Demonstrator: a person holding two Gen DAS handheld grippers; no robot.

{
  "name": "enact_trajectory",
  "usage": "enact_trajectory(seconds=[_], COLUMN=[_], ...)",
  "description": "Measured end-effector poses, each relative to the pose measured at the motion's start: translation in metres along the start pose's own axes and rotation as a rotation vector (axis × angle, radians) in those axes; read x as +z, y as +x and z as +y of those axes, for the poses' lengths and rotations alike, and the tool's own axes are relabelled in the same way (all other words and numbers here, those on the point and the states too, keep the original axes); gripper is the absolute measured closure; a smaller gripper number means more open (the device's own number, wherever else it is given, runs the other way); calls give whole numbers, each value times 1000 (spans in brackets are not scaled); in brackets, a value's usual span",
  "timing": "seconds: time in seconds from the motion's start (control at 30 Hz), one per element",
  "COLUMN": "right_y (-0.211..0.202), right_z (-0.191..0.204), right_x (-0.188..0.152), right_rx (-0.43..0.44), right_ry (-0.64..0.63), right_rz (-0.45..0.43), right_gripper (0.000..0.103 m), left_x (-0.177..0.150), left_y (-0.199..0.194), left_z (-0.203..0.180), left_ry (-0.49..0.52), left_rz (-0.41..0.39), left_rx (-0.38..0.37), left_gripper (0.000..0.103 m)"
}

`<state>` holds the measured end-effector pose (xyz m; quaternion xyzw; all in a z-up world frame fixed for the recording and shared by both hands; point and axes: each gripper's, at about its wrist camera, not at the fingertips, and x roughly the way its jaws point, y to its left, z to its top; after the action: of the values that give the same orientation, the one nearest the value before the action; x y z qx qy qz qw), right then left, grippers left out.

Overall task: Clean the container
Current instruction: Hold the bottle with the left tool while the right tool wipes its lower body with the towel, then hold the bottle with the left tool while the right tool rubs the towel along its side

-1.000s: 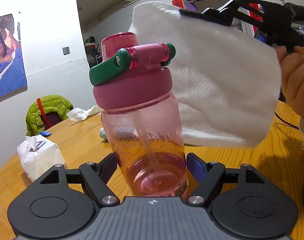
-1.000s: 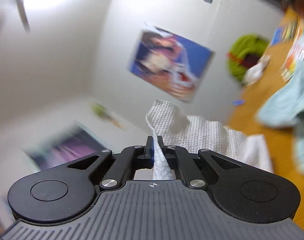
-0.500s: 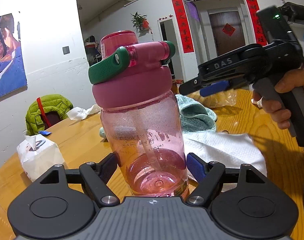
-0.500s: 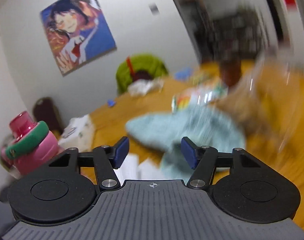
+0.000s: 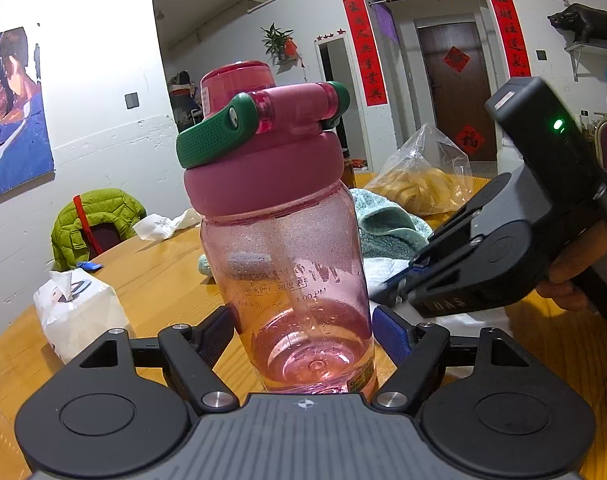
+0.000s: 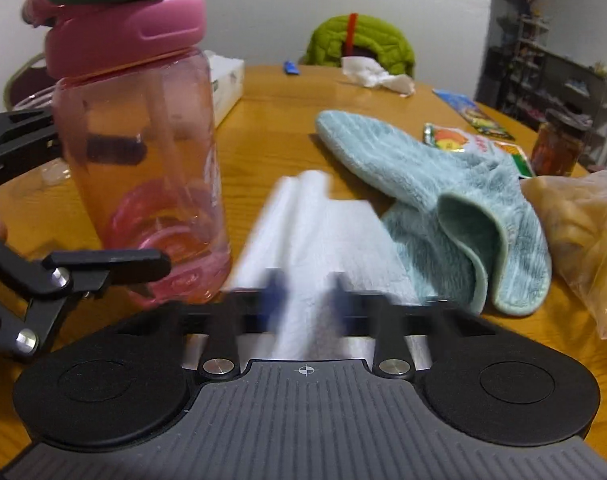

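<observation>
A pink bottle [image 5: 287,240] stands upright on the wooden table [image 5: 163,276], lid on, its base between the spread left tongs [image 5: 303,336], whose blue pads flank it without clearly pressing. Just to its right a white paper towel [image 6: 323,232] lies flat, long axis running away from the right tongs [image 6: 303,300]. Those tongs are low over the towel's near edge, jaws apart and blurred, the towel between them. The right hand [image 5: 575,264] is the nearer one to the towel.

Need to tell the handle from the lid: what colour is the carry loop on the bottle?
Green, the carry loop sits on a pink lid; clearest in the left wrist view.
</observation>
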<state>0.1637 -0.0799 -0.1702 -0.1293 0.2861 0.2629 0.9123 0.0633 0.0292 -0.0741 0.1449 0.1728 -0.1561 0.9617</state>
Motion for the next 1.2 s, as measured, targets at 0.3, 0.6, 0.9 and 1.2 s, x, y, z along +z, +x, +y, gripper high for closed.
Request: enact_trajectory(seconds=[0.3,0.6,0.9,1.2], right_y=[-34,-47,-16,-19], right_z=[-64,-119,-75,-36], right_x=[-22,-42,-32,-9], right_rx=[503,969,593,315], right_ry=[490,960,732,461], right_rz=[-341,-523,-192,-127], right_gripper=[101,99,97,97], left_x=[-1,-1,-1,-2], left_y=[2,4,6,6], left_z=[0,0,-2,-3], left_ry=[1,4,7,8], left_rz=[0,4,4,5], left_rx=[2,4,11,14], left_gripper=[28,28,28,28])
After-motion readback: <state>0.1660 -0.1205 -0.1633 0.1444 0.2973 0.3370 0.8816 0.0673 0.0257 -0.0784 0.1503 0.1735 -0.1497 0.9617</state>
